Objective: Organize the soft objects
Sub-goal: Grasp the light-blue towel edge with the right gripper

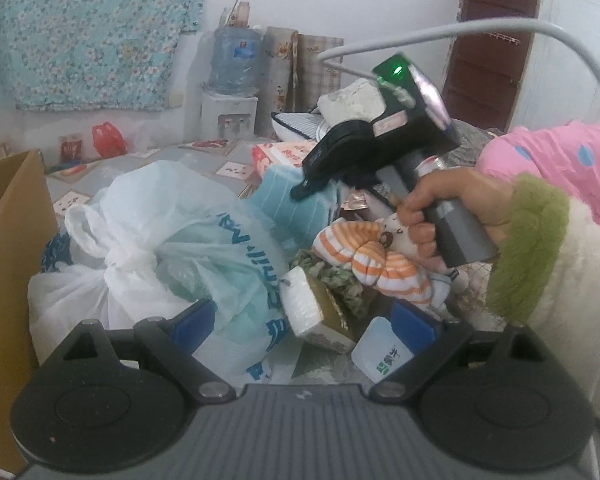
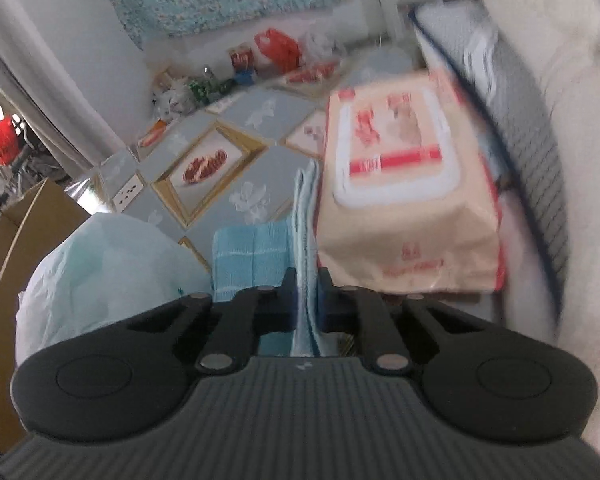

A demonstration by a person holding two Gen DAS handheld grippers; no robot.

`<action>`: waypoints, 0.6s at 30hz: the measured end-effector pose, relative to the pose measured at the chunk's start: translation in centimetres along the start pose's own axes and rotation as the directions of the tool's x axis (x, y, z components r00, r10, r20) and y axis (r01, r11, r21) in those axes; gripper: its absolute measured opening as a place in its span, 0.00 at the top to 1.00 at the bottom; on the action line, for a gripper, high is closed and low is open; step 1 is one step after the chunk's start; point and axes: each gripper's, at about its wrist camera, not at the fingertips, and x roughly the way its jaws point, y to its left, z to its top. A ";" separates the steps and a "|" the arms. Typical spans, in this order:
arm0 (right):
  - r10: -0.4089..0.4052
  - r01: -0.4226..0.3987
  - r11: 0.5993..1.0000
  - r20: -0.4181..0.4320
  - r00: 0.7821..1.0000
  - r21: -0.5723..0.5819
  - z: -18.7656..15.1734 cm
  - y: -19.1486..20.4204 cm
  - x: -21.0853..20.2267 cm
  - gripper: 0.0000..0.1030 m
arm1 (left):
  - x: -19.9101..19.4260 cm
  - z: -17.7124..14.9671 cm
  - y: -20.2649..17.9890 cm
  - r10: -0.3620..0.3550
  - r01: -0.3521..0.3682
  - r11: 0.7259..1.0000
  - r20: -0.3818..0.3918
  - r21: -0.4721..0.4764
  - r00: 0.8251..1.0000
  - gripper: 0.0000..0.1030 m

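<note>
While the right gripper (image 2: 306,280) pinches the folded blue towel (image 2: 256,264) between the white plastic bag (image 2: 100,264) on the left and the wipes pack (image 2: 400,184) on the right, the left gripper (image 1: 304,320) stands spread above the near clutter, holding nothing

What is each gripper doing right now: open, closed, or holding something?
Left gripper: open, jaws spread wide, nothing gripped between them.
Right gripper: shut on the light blue towel, its folded edge pinched between the fingers.
</note>
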 end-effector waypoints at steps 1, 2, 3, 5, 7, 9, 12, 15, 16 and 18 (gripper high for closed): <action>-0.005 0.005 1.000 0.022 1.000 -0.019 0.1 0.4 -0.5 0.94 | -0.2 -0.1 0.1 -0.001 0.001 1.000 0.001 -0.004 1.000 0.07; -0.008 0.010 0.999 0.047 0.999 -0.041 0.2 0.9 -1.2 0.94 | -0.5 -0.2 0.1 -0.003 0.003 1.000 0.002 -0.005 1.000 0.07; -0.014 0.018 0.998 0.074 0.997 -0.064 0.3 1.4 -2.1 0.94 | -0.7 -0.3 0.1 -0.003 0.003 1.000 0.004 -0.005 1.000 0.07; -0.025 0.040 0.993 0.126 0.992 -0.113 0.5 2.7 -3.6 0.94 | -1.2 -0.5 0.1 -0.003 0.003 1.000 0.007 -0.001 1.000 0.07; -0.025 0.051 0.987 0.172 0.985 -0.149 0.6 3.8 -5.5 0.94 | -1.8 -0.8 0.1 -0.004 0.004 1.000 0.009 0.001 1.000 0.07; -0.013 0.048 0.986 0.211 0.977 -0.161 0.7 4.5 -7.7 0.94 | -2.3 -1.2 0.1 -0.009 0.009 1.000 0.009 -0.001 1.000 0.07; 0.009 0.041 0.983 0.270 0.963 -0.179 0.5 5.2 -11.6 0.94 | -3.5 -1.6 0.1 -0.012 0.012 1.000 0.007 -0.007 1.000 0.07; 0.056 0.001 0.983 0.308 0.950 -0.181 -0.2 5.7 -15.6 0.94 | -4.7 -2.3 0.3 -0.017 0.017 1.000 0.007 -0.013 1.000 0.07; 0.083 -0.028 0.984 0.316 0.945 -0.176 -0.6 5.8 -17.1 0.94 | -5.1 -2.5 0.4 -0.020 0.020 1.000 0.007 -0.018 1.000 0.07; 0.151 -0.102 0.981 0.317 0.936 -0.167 -1.7 6.0 -19.7 0.94 | -6.2 -2.9 0.7 -0.022 0.022 0.999 0.009 -0.027 1.000 0.07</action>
